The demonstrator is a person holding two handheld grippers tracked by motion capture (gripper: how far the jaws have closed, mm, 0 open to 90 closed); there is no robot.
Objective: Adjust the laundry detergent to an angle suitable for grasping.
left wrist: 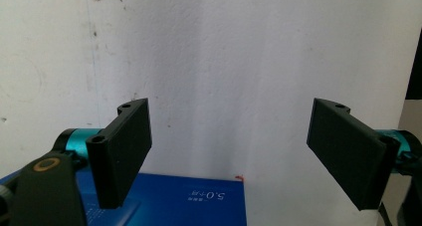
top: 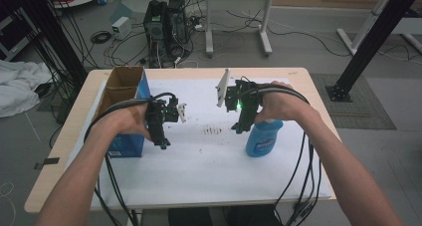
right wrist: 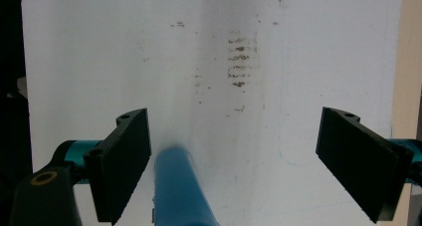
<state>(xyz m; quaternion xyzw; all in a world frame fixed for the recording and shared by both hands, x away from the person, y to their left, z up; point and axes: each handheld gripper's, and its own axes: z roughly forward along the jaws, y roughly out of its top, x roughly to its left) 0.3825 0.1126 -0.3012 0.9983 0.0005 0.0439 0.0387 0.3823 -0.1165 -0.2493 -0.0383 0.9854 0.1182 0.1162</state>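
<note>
My right claw point(right wrist: 234, 161) hangs released over the blue bottle point(right wrist: 181, 191), which lies on the sheet with its neck between my jaws, nearer the left one. Left claw point(left wrist: 229, 151), also wide, hovers by the box point(top: 127, 94).

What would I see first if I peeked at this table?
Probably the bright blue bottle near the right edge of the white sheet, just under the right gripper, whose jaws stand wide open. On the left side a blue cardboard box stands open at the top, with the left gripper beside it, also open. Between them, a patch of dark smudges marks the sheet.
</note>
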